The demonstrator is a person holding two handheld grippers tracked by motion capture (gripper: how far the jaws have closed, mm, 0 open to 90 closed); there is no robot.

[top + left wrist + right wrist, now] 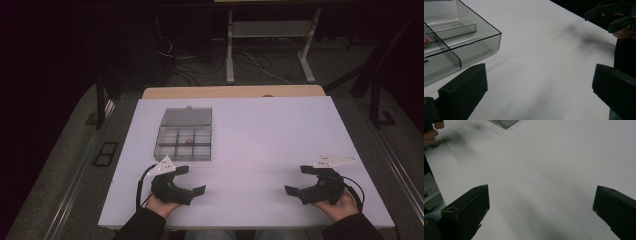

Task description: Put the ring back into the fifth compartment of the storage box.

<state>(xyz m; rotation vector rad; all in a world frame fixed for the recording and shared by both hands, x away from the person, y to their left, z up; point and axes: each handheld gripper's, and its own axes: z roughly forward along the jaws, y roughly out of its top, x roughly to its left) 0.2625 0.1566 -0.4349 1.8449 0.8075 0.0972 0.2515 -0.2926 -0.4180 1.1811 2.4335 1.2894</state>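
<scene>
A clear plastic compartment box [184,141] with its lid folded back lies on the white table [260,130], left of the middle. A small red thing [189,142] sits in one of its middle compartments. My left gripper [192,180] rests near the front edge just below the box, jaws wide apart and empty. In the left gripper view the box's corner [461,42] is at the upper left. My right gripper [299,179] lies at the front right, also open with nothing between its jaws. Each is held in a hand.
A wooden table edge [234,91] shows behind the white board. Desk legs [230,50] and cables lie on the dark floor beyond. The other gripper [616,15] appears far off in the left gripper view.
</scene>
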